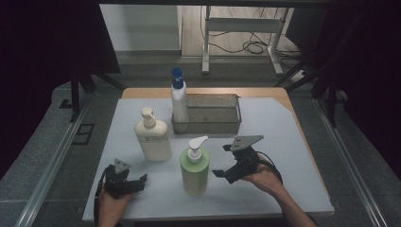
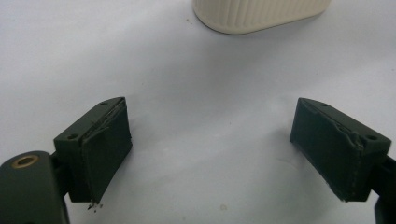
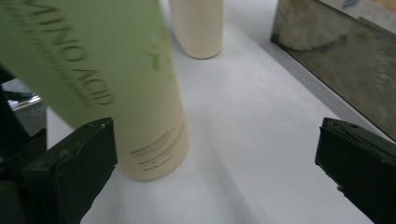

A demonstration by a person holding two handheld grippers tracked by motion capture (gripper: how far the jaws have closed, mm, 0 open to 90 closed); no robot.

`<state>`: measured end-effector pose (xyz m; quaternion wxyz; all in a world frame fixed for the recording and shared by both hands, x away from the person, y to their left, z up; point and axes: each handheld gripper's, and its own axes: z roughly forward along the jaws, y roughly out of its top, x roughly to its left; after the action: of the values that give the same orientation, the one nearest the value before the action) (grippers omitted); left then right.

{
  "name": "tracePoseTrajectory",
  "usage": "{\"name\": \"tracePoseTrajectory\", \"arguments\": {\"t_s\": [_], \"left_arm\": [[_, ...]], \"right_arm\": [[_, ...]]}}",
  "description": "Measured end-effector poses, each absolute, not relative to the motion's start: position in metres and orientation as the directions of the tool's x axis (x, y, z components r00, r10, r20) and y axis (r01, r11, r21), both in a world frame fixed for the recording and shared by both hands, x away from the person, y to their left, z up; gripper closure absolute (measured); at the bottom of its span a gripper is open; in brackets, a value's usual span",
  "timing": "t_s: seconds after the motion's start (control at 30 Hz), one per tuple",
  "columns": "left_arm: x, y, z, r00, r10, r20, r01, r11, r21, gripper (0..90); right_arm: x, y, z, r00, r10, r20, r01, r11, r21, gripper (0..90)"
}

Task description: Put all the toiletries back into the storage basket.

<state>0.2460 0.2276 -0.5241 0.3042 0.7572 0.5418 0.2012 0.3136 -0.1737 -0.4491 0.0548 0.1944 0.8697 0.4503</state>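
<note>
Right gripper (image 1: pixel 228 160) gaping wide, gripping nothing, at 3 o'clock of green pump bottle (image 1: pixel 194 170). Bottle upright, long axis vertical, spout toward 2 o'clock. Left gripper (image 1: pixel 135 182) likewise wide, empty.

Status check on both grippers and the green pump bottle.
Left gripper open, idle. Right gripper open beside green pump bottle, not touching. Bottle upright, path clear.
</note>
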Motion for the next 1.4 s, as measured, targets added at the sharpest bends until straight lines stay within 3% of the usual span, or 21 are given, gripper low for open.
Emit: {"name": "tracePoseTrajectory", "arguments": {"t_s": [0.4,1.4], "left_arm": [[0.246,0.228,-0.524,0.330,0.944,-0.025,0.698,-0.226,0.679,12.0],[0.246,0.227,-0.524,0.329,0.944,-0.027,0.701,-0.225,0.677,12.0]], "right_arm": [[0.292,-0.155,-0.440,-0.947,0.309,0.085,0.247,0.535,0.808,0.0],[0.285,-0.102,-0.439,-0.965,0.262,0.026,0.175,0.563,0.808,3.2]]}}
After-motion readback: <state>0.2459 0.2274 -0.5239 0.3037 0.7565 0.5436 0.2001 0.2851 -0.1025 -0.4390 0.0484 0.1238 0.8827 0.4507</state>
